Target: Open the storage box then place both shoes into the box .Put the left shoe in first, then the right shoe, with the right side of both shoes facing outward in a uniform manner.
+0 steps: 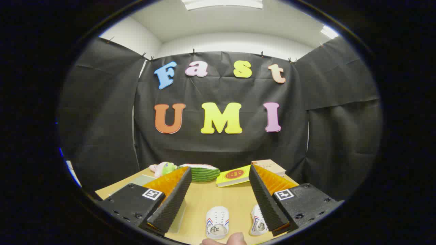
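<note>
My gripper (219, 190) is held open above the wooden table (204, 197), with nothing between its fingers. Two small white shoes with red and blue stripes lie on the table below. One shoe (217, 222) sits in the gap between the fingers. The other shoe (257, 221) lies close against the right finger (264, 197), partly hidden by it. A pale flat edge, perhaps part of a box (180, 214), shows just under the left finger (172, 200); I cannot tell what it is.
At the far side of the table lie a green-and-white plush slice (202, 172), a pink-and-green soft toy (163, 168), a yellow book (234, 175) and a tan box (270, 166). A grey flat sheet (141, 179) lies on the left. A person's fingertip (235, 239) shows at the near edge.
</note>
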A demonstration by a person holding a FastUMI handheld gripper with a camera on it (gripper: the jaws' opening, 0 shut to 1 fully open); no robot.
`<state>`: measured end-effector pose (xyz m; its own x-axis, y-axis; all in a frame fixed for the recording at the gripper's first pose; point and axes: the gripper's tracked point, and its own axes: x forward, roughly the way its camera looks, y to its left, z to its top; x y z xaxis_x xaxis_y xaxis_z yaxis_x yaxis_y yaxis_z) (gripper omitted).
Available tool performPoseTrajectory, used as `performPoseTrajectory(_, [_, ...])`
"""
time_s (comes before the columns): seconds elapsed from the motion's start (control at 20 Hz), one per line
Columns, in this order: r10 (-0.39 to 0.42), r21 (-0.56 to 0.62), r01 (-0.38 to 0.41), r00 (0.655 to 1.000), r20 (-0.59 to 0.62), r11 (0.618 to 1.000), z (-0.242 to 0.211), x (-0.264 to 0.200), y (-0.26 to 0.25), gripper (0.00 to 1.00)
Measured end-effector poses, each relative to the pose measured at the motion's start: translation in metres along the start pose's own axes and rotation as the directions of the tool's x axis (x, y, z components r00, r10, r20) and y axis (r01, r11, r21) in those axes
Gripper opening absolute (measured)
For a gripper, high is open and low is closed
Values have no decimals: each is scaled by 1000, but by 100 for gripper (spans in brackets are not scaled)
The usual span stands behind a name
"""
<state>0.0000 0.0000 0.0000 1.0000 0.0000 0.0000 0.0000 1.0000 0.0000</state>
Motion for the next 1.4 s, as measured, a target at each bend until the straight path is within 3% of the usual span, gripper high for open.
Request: performPoseTrajectory(1.4, [43, 5, -43, 998, -53, 999, -24, -1, 1, 100])
